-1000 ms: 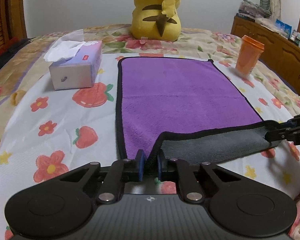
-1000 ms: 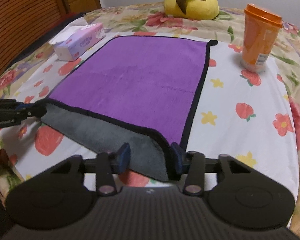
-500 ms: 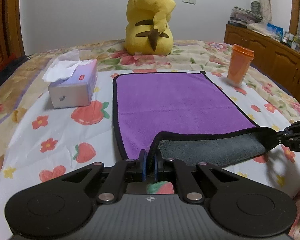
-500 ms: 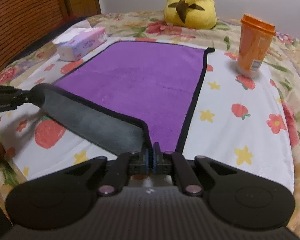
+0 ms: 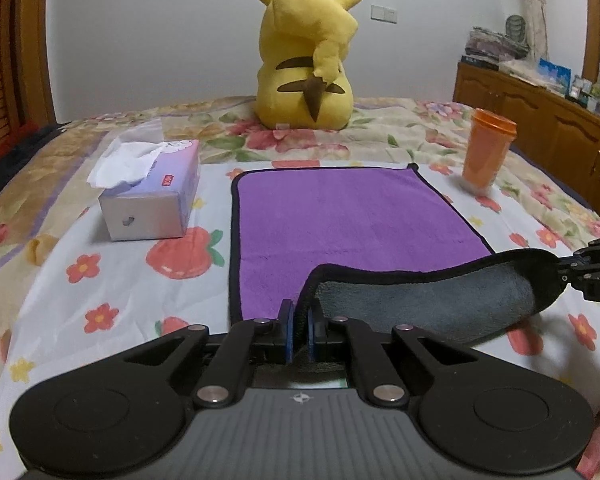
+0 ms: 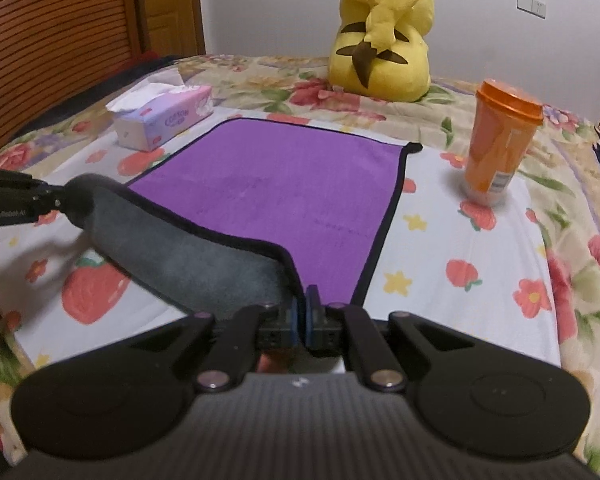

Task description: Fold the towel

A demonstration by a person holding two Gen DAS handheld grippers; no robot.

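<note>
A purple towel [image 5: 340, 216] with black trim and a grey underside lies flat on the flowered bed sheet; it also shows in the right wrist view [image 6: 276, 184]. My left gripper [image 5: 299, 330] is shut on the towel's near left corner. My right gripper [image 6: 300, 316] is shut on the near right corner. Both corners are lifted, so the near edge hangs between them as a grey band [image 5: 440, 300] above the sheet. The right gripper shows at the right edge of the left wrist view [image 5: 572, 276]; the left gripper shows at the left edge of the right wrist view [image 6: 40, 198].
A tissue box [image 5: 152, 204] stands left of the towel. An orange lidded cup [image 5: 486, 148] stands right of its far corner. A yellow plush toy [image 5: 308, 68] sits beyond the far edge. A wooden cabinet [image 5: 540, 128] lines the right wall.
Both grippers have risen and lifted the towel's near edge higher off the sheet. The right gripper, open around the corner a second ago, has closed on it.
</note>
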